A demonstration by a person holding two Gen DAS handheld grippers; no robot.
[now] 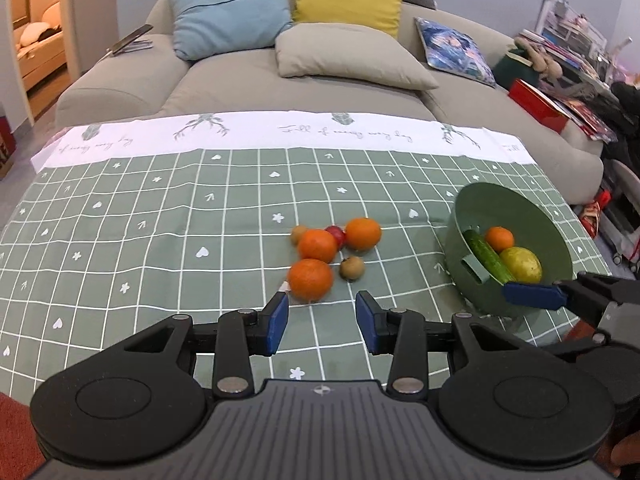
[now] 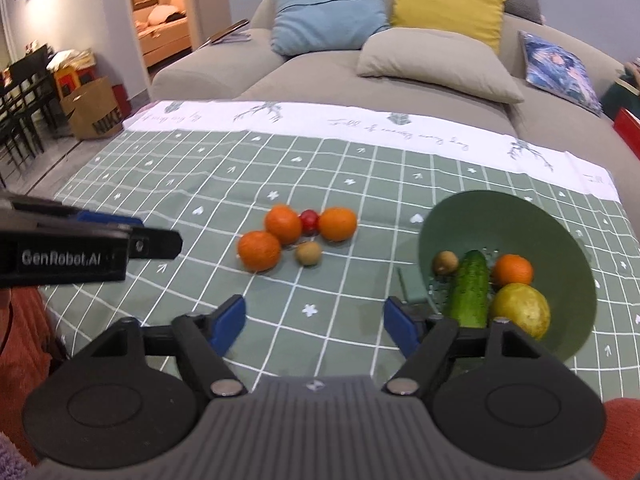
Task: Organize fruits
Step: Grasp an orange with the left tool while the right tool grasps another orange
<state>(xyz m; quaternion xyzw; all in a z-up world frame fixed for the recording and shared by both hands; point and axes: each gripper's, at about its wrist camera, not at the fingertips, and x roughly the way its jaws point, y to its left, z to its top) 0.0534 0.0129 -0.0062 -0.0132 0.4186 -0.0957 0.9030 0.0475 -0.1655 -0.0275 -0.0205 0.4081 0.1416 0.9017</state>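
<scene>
Three oranges (image 1: 311, 280) (image 2: 259, 251), a small red fruit (image 1: 335, 234) (image 2: 309, 222) and a brown kiwi (image 1: 352, 268) (image 2: 308, 253) lie clustered on the green checked tablecloth. A green bowl (image 1: 500, 208) (image 2: 480, 220) at the right, tipped toward me, holds a cucumber (image 2: 470, 290), an orange (image 2: 512, 270), a yellow fruit (image 2: 520, 310) and a kiwi (image 2: 446, 262). My left gripper (image 1: 322, 320) is open just short of the nearest orange, nothing between its pads. My right gripper (image 2: 316, 324) stands open over bare cloth, its right finger by the bowl's near rim.
The table's far edge (image 1: 280, 128) meets a grey sofa (image 1: 280, 72) with several cushions. Boxes and clutter (image 1: 560, 100) crowd the right side. The cloth left of the fruit (image 1: 120, 232) is bare. A cardboard box (image 2: 96, 112) and chairs stand at the far left.
</scene>
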